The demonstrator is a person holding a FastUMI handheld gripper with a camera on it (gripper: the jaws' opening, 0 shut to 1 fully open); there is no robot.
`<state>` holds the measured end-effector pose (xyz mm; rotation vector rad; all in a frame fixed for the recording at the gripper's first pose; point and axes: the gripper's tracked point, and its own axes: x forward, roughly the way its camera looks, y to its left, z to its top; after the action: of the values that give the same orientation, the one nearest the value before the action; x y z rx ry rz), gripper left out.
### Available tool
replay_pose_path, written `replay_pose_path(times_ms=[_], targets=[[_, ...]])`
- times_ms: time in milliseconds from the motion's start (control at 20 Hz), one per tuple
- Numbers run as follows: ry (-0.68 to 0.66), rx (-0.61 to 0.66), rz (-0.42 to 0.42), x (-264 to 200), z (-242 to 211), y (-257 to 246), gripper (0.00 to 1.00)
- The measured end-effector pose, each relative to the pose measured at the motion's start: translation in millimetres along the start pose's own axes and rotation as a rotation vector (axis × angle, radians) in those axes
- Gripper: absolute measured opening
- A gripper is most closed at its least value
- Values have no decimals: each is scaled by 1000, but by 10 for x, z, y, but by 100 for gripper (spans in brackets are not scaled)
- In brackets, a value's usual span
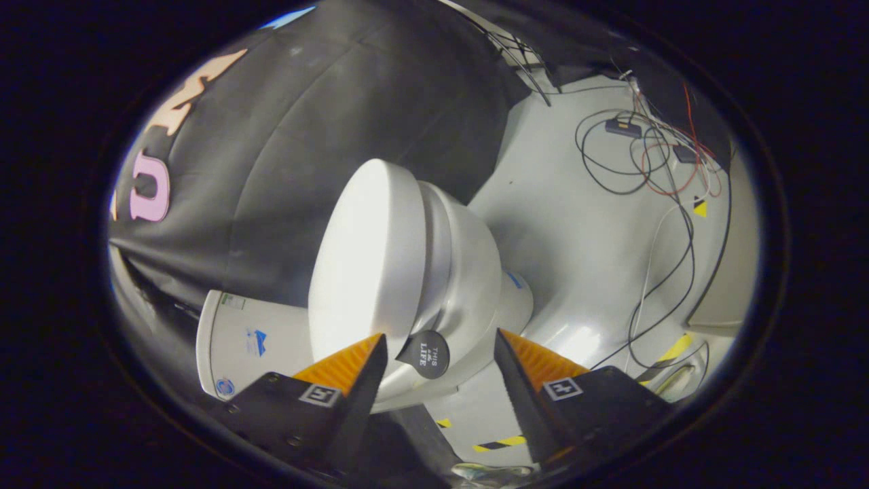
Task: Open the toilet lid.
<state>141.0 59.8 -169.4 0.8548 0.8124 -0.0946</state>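
At the left of the frame hangs the black cloth wall (285,136), with the white tank (251,339) below it. In the centre sits the white toilet (468,272), its lid (366,258) closed against the seat, a dark round tag (426,353) at its rim. The tongs (440,353) stand apart, empty, the tag between them. Cables (645,163) trail over the grey floor (563,231) at upper right.

Round black tab (424,353) at the toilet lid's (366,265) front edge: "THIS" and "LIFE" legible; labels on the tank (251,339) unreadable.
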Motion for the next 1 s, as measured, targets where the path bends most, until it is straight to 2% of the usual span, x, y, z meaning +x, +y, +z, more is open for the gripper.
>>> replay_pose_path(times_ms=[50,300,350,450,500,550,650,700,750,850,1000], targets=[[9,8,3,7,-26,15,86],[50,110,46,149,-129,109,85],[59,132,35,133,-179,95,69],[76,165,69,209,-202,161,38],[85,178,95,204,-216,241,38],[81,167,85,196,-216,232,38],[65,152,67,376,-175,170,26],[62,136,68,212,-197,181,20],[46,122,91,362,-229,236,17],[26,76,115,212,-136,275,9],[7,27,126,155,-141,298,7]])
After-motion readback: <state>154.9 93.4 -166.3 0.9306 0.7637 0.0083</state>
